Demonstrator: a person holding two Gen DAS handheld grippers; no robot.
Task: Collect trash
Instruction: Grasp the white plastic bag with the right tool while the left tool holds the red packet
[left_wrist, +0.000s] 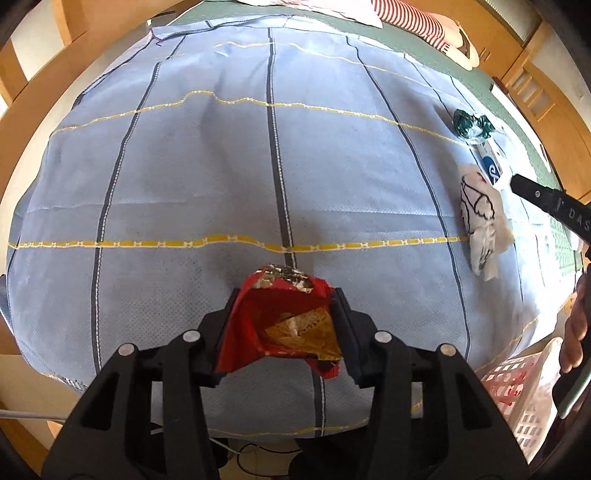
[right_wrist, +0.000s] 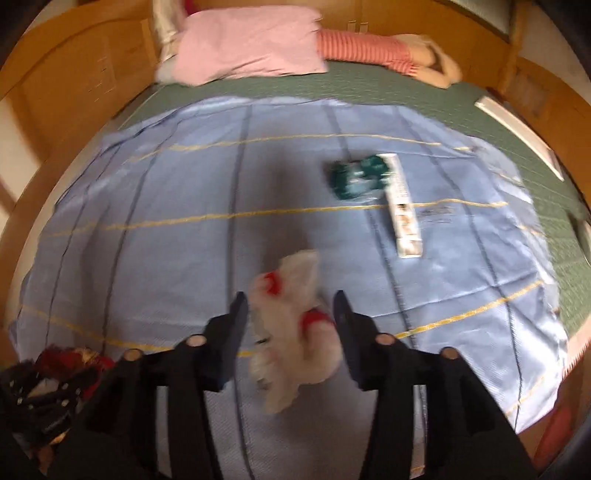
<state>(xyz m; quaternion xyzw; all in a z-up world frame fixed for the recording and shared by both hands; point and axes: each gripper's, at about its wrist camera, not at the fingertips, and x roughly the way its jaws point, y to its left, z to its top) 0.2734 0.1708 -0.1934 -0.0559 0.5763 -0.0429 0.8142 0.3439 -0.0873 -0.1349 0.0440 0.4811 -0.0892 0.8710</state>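
Red crumpled foil wrapper (left_wrist: 284, 325) sits clamped in the left gripper (left_wrist: 284, 321); white crumpled paper (right_wrist: 291, 332) lies between the right gripper (right_wrist: 290, 321) fingers, which are half-open near the bed's near edge.

A home bedroom: a bed (right_wrist: 461, 99) with a green cover, a blue checked sheet (right_wrist: 184, 240) spread over it, a pink pillow (right_wrist: 247, 44) at its head, and wooden cupboards (right_wrist: 74, 74) around.
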